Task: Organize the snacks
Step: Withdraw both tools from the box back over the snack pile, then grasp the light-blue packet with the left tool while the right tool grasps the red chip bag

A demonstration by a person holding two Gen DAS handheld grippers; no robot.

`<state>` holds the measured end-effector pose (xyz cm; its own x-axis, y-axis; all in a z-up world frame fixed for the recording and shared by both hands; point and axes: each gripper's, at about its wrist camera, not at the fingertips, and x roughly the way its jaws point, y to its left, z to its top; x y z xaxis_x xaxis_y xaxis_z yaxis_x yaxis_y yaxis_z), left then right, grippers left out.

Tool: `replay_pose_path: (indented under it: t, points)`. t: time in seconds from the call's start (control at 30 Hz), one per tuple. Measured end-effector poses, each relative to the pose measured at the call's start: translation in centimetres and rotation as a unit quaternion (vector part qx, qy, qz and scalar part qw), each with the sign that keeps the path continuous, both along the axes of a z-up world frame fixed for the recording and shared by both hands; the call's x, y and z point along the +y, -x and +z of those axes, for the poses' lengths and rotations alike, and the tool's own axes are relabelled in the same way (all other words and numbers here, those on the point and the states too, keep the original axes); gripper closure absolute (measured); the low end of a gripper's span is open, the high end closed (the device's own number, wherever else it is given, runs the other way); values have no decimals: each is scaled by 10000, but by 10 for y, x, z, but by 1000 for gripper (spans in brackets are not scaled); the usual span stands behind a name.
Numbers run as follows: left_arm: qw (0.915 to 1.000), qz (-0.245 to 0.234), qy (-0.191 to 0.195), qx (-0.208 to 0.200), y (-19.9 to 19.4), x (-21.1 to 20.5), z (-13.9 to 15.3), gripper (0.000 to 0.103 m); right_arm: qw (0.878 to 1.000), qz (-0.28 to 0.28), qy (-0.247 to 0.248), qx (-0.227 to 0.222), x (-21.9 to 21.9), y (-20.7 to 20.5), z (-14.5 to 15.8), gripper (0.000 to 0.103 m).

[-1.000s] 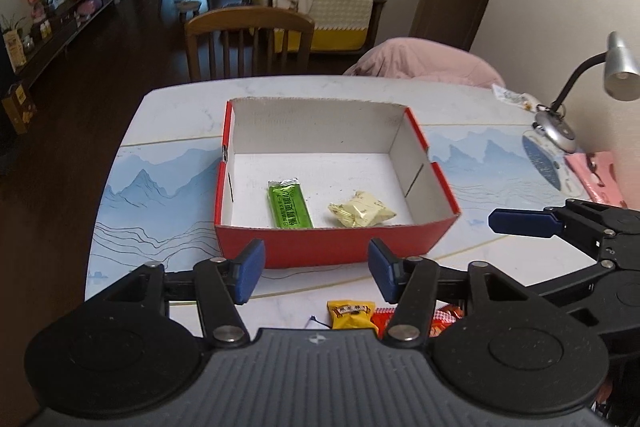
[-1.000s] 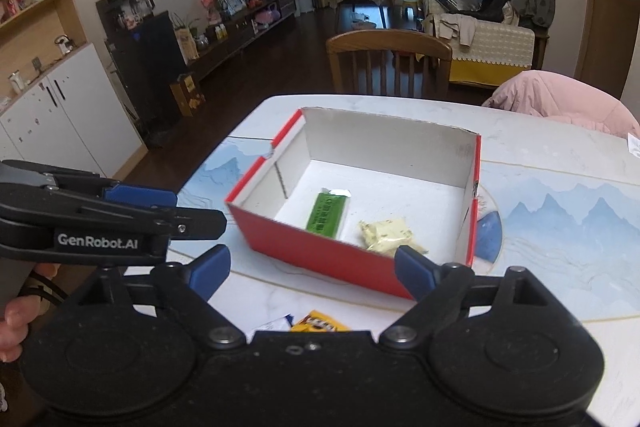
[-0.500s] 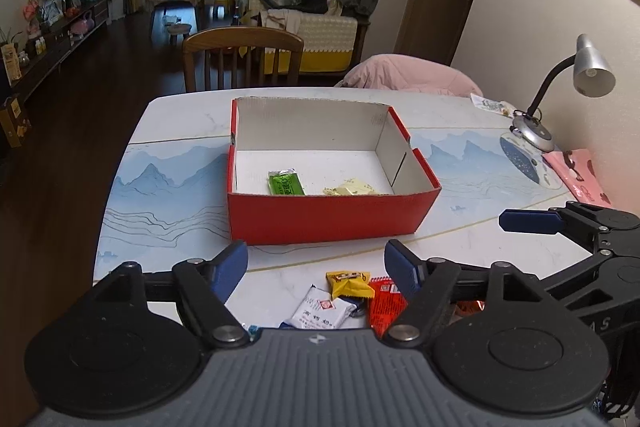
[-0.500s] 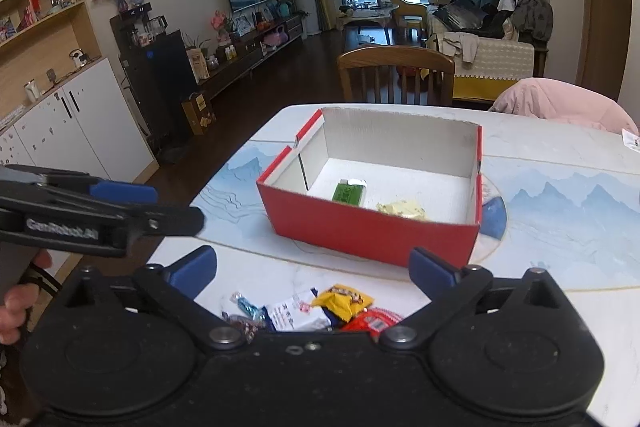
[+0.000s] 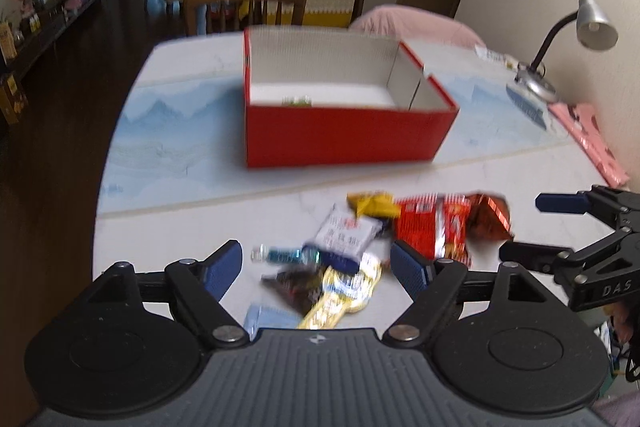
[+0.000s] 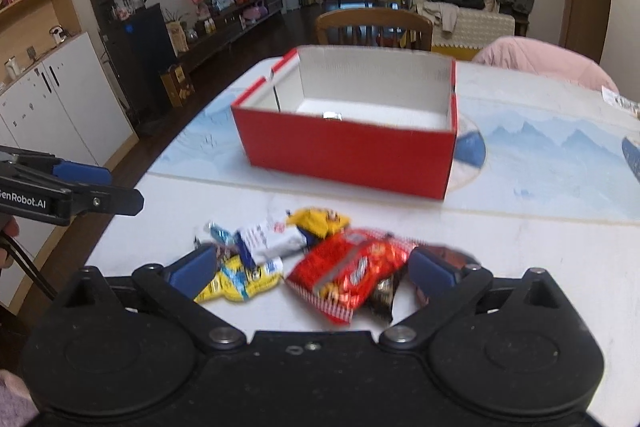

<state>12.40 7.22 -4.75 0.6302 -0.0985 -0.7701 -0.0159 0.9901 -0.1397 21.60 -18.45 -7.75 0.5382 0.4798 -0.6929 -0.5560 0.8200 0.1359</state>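
A red open box (image 5: 344, 135) (image 6: 348, 151) stands mid-table with a green snack just showing inside. A pile of snacks lies on the near table: a red packet (image 5: 432, 227) (image 6: 352, 269), a yellow candy (image 5: 374, 205) (image 6: 318, 221), a white packet (image 5: 346, 233) (image 6: 272, 241), a gold-yellow packet (image 5: 340, 293) (image 6: 236, 281) and a dark wrapper (image 5: 294, 285). My left gripper (image 5: 316, 267) is open and empty over the pile's left part. My right gripper (image 6: 310, 269) is open and empty around the red packet's near end.
A desk lamp (image 5: 560, 43) and pink papers (image 5: 588, 139) sit at the table's right edge. A wooden chair (image 6: 374, 27) and a pink-covered seat (image 6: 544, 63) stand behind the table. The table's left edge drops to dark floor.
Both grippers have pulled back from the box and dropped lower toward the snack pile, which now lies between their fingers. Both stay open. The view is motion-blurred.
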Motion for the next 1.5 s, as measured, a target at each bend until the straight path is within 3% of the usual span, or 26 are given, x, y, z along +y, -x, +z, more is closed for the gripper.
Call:
replay_pose_path:
  t: [0.27, 0.4, 0.67, 0.9, 1.2, 1.43, 1.5]
  points:
    - [9986, -121, -156, 499, 8, 9, -41, 22, 9998, -145, 81, 98, -7, 0, -21, 0]
    - [9943, -377, 82, 998, 8, 15, -68, 22, 9993, -308, 103, 187, -9, -3, -38, 0]
    - [9869, -500, -80, 1535, 2, 20, -103, 22, 9979, -587, 199, 188, -1, -20, -50, 2]
    - [9857, -507, -202, 1597, 0, 21, -111, 22, 9974, -535, 404, 266, 14, -34, -61, 14]
    - [9858, -496, -296, 1580, -2, 19, -116, 23, 9947, -727, 596, 410, 26, -51, -74, 19]
    - [9862, -481, -426, 1523, -1, 16, -116, 26, 9929, -760, 874, 281, 40, -52, -77, 20]
    - [9862, -475, -498, 1506, 0, 15, -115, 31, 9916, -795, 972, 298, 45, -54, -77, 15]
